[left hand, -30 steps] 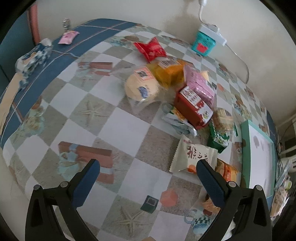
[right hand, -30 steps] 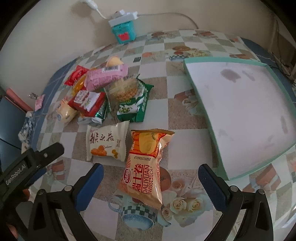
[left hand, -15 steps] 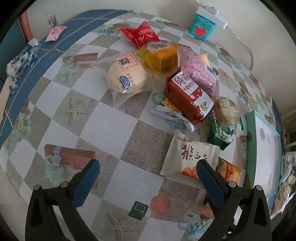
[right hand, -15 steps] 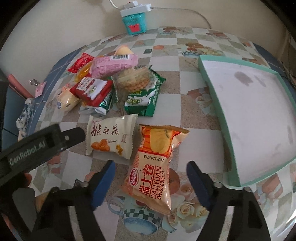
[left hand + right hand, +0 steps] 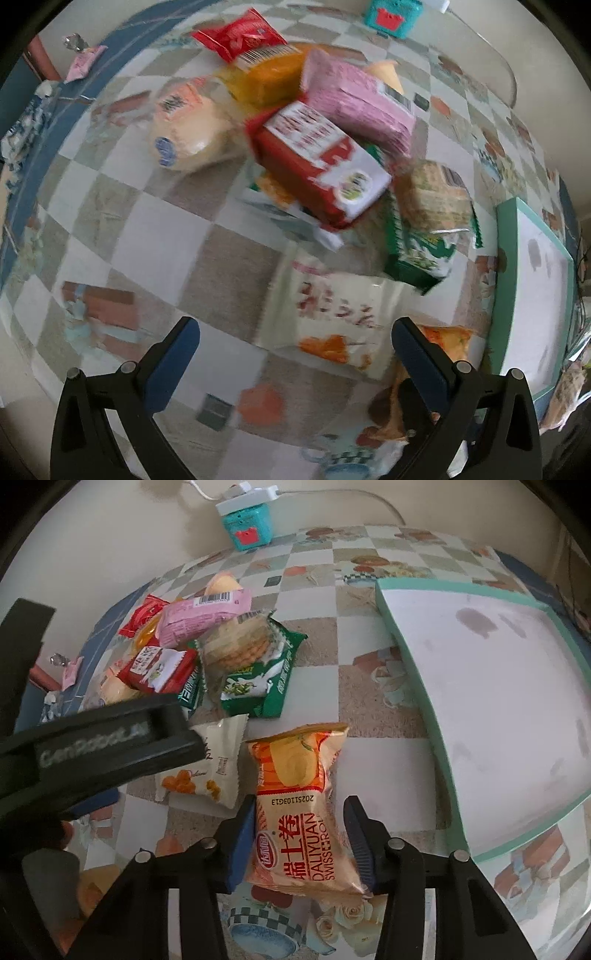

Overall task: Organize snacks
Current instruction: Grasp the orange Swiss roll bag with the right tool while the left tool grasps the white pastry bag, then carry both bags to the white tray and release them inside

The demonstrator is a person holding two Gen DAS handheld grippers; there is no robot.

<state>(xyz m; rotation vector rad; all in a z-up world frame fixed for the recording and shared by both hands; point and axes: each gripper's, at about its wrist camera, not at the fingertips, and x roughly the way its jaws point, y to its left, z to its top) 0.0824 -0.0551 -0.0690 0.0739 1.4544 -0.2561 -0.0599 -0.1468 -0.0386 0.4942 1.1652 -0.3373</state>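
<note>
An orange Swiss-roll packet [image 5: 299, 794] lies on the checked tablecloth. My right gripper [image 5: 299, 805] straddles it, its jaws closing, and both blue pads press the packet's sides. My left gripper [image 5: 295, 328] points straight down with its jaws wide open and nothing between the pads, just above a white packet [image 5: 332, 314]. In the right wrist view its black body [image 5: 103, 746] covers part of that white packet [image 5: 210, 771]. Behind lies a heap: a red-and-white packet [image 5: 317, 166], a pink one [image 5: 354, 99], a green one [image 5: 424, 236] and a wrapped bun [image 5: 184, 129].
A shallow teal-rimmed white tray [image 5: 423, 716] lies right of the snacks, also in the left wrist view [image 5: 506, 277]. A teal box [image 5: 247, 528] with a power strip on top stands at the wall. A small pink sachet [image 5: 83, 64] lies near the table's far left edge.
The right jaws have closed from wide open onto the orange packet. The left gripper has moved toward the snack heap and now hangs over the white packet, still open.
</note>
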